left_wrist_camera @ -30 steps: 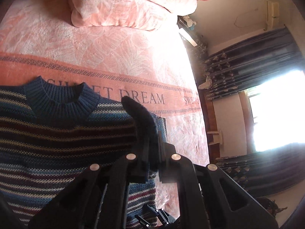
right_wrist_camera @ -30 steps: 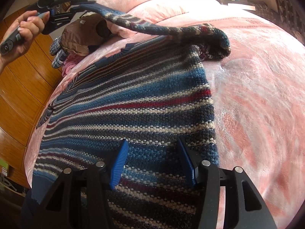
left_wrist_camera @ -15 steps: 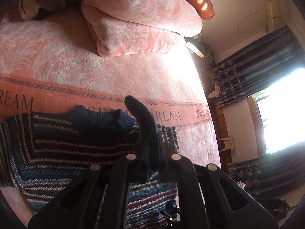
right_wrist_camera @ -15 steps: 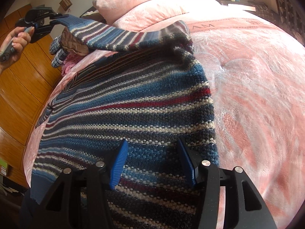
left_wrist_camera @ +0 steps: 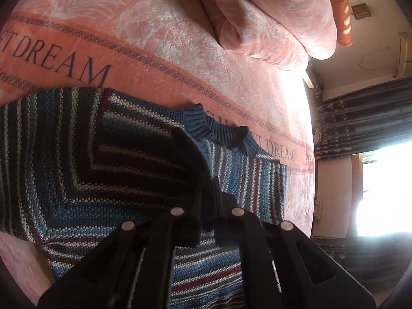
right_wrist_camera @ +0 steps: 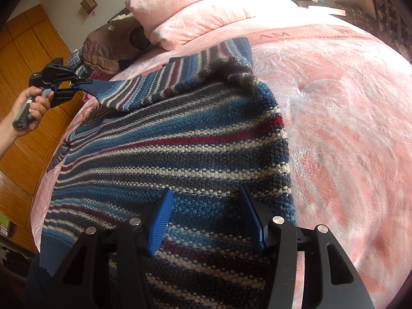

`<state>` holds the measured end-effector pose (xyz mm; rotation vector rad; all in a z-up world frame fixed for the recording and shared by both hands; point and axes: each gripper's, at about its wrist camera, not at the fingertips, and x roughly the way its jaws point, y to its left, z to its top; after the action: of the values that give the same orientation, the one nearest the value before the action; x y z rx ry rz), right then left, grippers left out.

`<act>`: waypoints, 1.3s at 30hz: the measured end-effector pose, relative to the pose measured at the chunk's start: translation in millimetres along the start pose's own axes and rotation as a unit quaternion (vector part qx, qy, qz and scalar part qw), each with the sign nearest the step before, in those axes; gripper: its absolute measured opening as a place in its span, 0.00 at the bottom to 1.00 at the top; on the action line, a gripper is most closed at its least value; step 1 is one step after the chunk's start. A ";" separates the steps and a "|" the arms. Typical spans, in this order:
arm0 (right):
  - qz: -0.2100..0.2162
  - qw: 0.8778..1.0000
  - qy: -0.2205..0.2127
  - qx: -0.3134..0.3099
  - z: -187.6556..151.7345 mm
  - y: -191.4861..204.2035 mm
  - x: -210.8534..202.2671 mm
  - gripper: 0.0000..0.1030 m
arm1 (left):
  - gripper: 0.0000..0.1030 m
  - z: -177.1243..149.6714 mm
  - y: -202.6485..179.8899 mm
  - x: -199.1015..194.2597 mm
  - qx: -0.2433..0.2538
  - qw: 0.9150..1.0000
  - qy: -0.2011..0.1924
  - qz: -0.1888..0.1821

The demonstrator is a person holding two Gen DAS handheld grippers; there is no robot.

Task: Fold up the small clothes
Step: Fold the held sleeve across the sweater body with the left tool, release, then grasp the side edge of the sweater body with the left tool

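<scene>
A striped knitted sweater (right_wrist_camera: 180, 154) is spread on a bed (right_wrist_camera: 347, 128) covered by a pink blanket (left_wrist_camera: 180, 59) printed with "DREAM". One sleeve (right_wrist_camera: 159, 87) is drawn across the body, its blue cuff (right_wrist_camera: 88, 83) pinched in the closed left tongs (right_wrist_camera: 73, 86), which are gripped by a hand (right_wrist_camera: 33, 108). The right tongs (right_wrist_camera: 206, 213) are held wide open above the sweater's lower part, with nothing gripped. Pink pillows (right_wrist_camera: 195, 7) are stacked at the bed's head.

a knitted sweater (right_wrist_camera: 180, 154) striped in blue, dark grey, cream and red, with a ribbed navy collar (left_wrist_camera: 219, 128), lies flat on the pink bed (right_wrist_camera: 347, 128), one sleeve (right_wrist_camera: 144, 87) lifted across its body
</scene>
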<state>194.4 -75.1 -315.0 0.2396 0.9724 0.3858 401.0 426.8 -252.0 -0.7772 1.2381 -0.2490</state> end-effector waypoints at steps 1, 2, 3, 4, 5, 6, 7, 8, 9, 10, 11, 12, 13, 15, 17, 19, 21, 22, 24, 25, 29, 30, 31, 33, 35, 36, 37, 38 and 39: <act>0.000 1.000 0.000 0.000 0.1 -0.2 -0.1 0.53 | 0.05 -0.2 7.9 2.7 -0.005 1.000 0.001 0.004; -0.001 1.000 0.000 -0.001 -0.1 0.3 0.4 0.53 | 0.05 -0.8 14.4 4.8 -0.010 1.000 0.002 0.006; -0.002 1.000 0.000 -0.002 -0.2 0.9 1.0 0.53 | 0.05 -1.3 20.2 6.0 -0.014 1.000 0.003 0.007; -0.002 1.000 0.000 -0.002 -0.2 1.6 1.6 0.53 | 0.05 -1.9 24.9 6.0 -0.017 1.000 0.003 0.008; -0.003 1.000 0.000 -0.002 -0.5 3.2 2.9 0.53 | 0.05 -2.4 29.3 6.5 -0.019 1.000 0.004 0.009; -0.004 1.000 0.001 -0.003 -0.3 3.6 3.4 0.53 | 0.05 -2.9 33.0 7.5 -0.018 1.000 0.005 0.012; -0.004 1.000 0.001 -0.003 -0.2 2.6 2.8 0.53 | 0.05 -3.5 36.2 9.1 -0.017 1.000 0.006 0.017; -0.005 1.000 0.001 -0.004 -0.4 3.0 3.1 0.54 | 0.05 -4.8 39.1 12.0 -0.013 0.999 0.008 0.028; -0.006 1.000 0.001 -0.005 -0.5 3.3 3.3 0.54 | 0.05 -6.0 42.5 16.0 -0.011 0.999 0.012 0.040; -0.006 1.000 0.001 -0.006 -0.3 3.5 3.4 0.54 | 0.05 -8.1 45.6 19.9 -0.010 0.998 0.016 0.055; -0.007 1.000 0.001 -0.006 -0.6 4.0 3.7 0.54 | 0.08 -9.0 48.0 22.8 -0.007 0.997 0.015 0.073; -0.007 1.000 0.001 -0.007 -0.5 4.1 3.8 0.54 | 0.11 -9.6 48.8 23.3 -0.005 0.996 0.011 0.091; -0.007 1.000 0.001 -0.007 -0.5 4.5 4.0 0.54 | 0.13 -10.4 49.0 20.6 -0.006 0.995 0.002 0.096; -0.008 1.000 0.001 -0.008 -0.8 4.7 4.3 0.54 | 0.24 -13.3 46.8 6.6 -0.012 0.995 -0.028 0.091; -0.008 1.000 0.001 -0.008 -0.8 4.7 4.4 0.54 | 0.31 -19.0 34.3 -15.7 -0.003 0.994 -0.074 0.081; -0.007 1.000 0.001 -0.009 -1.0 4.6 4.8 0.55 | 0.43 -28.9 21.7 -27.2 0.000 0.995 -0.095 0.024; -0.008 1.000 0.001 -0.012 -1.2 5.7 5.4 0.56 | 0.50 -36.3 12.1 -13.7 -0.001 0.997 -0.069 -0.036; -0.009 1.000 0.001 -0.015 -1.4 6.3 5.6 0.57 | 0.50 -39.5 9.3 -0.6 -0.003 0.998 -0.050 -0.046; -0.010 1.000 0.001 -0.016 -1.6 6.3 5.4 0.57 | 0.48 -46.4 12.1 24.8 -0.004 0.999 -0.025 -0.023; -0.009 1.000 0.001 -0.015 -1.4 5.9 5.3 0.57 | 0.47 -48.4 18.4 35.6 -0.010 1.000 -0.016 -0.010; -0.013 1.000 0.003 -0.020 -1.2 6.8 5.8 0.57 | 0.36 -51.1 43.5 41.0 -0.040 0.999 -0.023 -0.020; -0.015 1.000 0.005 -0.022 -1.1 7.8 5.6 0.57 | 0.40 -51.9 46.1 33.3 -0.046 0.998 -0.032 -0.022; -0.017 1.000 0.007 -0.023 -0.6 8.6 5.4 0.57 | 0.45 -53.0 48.9 22.4 -0.047 0.998 -0.045 -0.020; -0.021 1.000 0.013 -0.018 1.9 9.9 4.7 0.57 | 0.65 -56.7 59.4 -9.6 -0.057 0.994 -0.085 -0.023; -0.022 0.999 0.020 -0.012 5.9 14.2 2.3 0.59 | 0.76 -64.5 81.6 -50.9 -0.084 0.987 -0.134 -0.037; -0.016 1.000 0.022 -0.007 7.7 16.7 0.4 0.60 | 0.82 -72.4 98.6 -72.3 -0.103 0.982 -0.153 -0.038; -0.008 1.000 0.026 -0.001 9.4 19.6 -0.8 0.60 | 0.85 -80.5 118.7 -93.8 -0.122 0.977 -0.169 -0.039; 0.001 1.000 0.031 0.004 10.6 23.3 -2.2 0.60 | 0.87 -87.3 140.7 -113.4 -0.140 0.973 -0.183 -0.034; 0.010 0.999 0.034 0.008 10.7 27.5 -3.9 0.61 | 0.87 -94.3 165.2 -135.1 -0.160 0.966 -0.199 -0.022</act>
<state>195.7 -52.1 -296.2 0.2527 1.0415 0.4061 230.9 585.7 -268.5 -1.0756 0.8875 0.0773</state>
